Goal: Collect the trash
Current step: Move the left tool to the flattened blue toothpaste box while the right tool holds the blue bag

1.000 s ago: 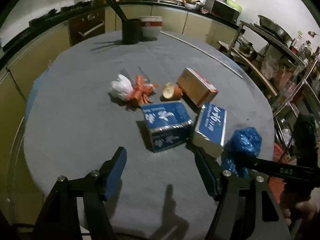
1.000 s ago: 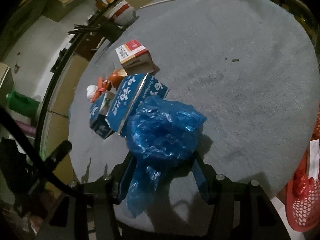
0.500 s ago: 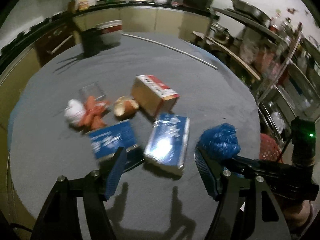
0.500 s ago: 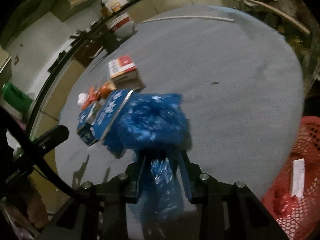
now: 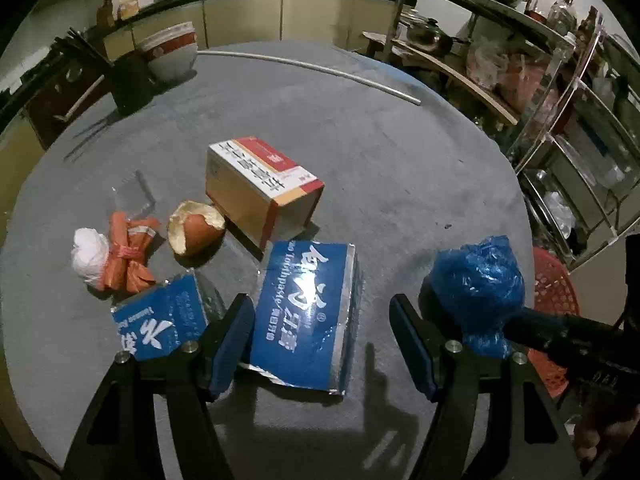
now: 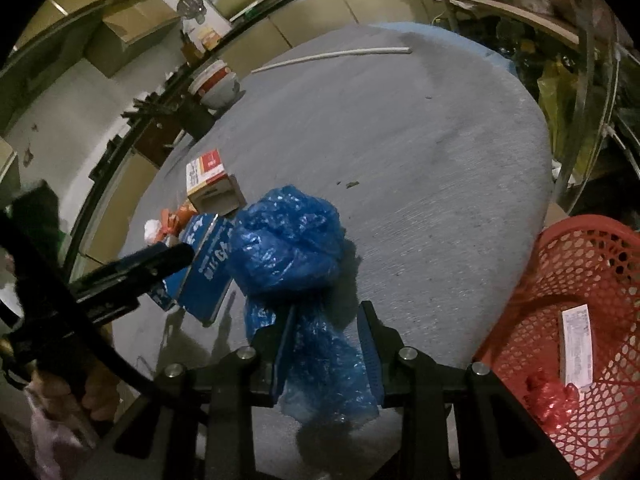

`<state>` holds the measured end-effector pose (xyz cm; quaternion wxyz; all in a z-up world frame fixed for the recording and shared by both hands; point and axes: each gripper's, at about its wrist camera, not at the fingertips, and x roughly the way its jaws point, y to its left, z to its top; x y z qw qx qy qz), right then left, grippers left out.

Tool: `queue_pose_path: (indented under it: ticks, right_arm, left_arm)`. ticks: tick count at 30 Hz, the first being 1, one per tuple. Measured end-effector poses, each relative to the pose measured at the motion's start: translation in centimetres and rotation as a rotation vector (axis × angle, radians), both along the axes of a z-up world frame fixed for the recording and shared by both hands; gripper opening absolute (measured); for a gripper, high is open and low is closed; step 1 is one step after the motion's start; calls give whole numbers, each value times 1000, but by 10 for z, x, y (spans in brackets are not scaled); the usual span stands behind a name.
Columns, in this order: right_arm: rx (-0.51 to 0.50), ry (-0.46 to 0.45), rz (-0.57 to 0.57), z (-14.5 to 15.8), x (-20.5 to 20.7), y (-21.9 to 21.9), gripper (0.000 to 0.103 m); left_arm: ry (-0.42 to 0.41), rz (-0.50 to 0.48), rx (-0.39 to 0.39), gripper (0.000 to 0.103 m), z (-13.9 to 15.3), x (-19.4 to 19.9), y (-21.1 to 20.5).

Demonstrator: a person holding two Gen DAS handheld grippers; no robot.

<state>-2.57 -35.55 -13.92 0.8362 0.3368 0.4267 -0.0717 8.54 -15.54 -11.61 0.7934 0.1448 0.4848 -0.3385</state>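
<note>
Since the earlier frame, the crumpled blue plastic bag (image 6: pixel 288 248) has been lifted clear of the grey table (image 6: pixel 420 168) and carried nearer the red mesh basket (image 6: pixel 580 264). It is clamped by its tail between the fingers of the right gripper (image 6: pixel 326 344). The left gripper (image 5: pixel 322 344) is held spread apart above the blue toothpaste box (image 5: pixel 304 312), nothing being gripped.

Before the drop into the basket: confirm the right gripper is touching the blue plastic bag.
Touching. The right wrist view shows the right gripper with both fingers pressed against the blue plastic bag, pinching its tail.
</note>
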Motion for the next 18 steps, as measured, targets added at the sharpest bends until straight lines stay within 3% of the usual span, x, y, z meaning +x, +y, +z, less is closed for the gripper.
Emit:
queue_pose_path:
  ticks: [4, 6, 13, 14, 15, 16, 18]
  right_arm:
    - [66, -12, -15, -1, -4, -7, 36]
    - [96, -16, -14, -1, -6, -9, 36]
    - [106, -53, 4, 8, -9, -5, 36]
    - [104, -58, 2, 8, -9, -5, 39]
    - [102, -62, -1, 10, -10, -5, 56]
    - [104, -69, -8, 10, -11, -6, 66]
    - [109, -98, -25, 13, -14, -7, 72]
  left_arm:
    - [-15, -13, 0, 65, -3, -3, -1]
    - [-19, -33, -4, 53, -2, -8, -2]
    - [-17, -52, -18, 49, -2, -19, 5]
    - [-16, -52, -20, 49, -2, -19, 7]
    - [-16, -51, -22, 49, -2, -21, 11]
    - [-17, -49, -23, 49, -3, -22, 14]
    - [-22, -40, -22, 49, -3, -23, 21]
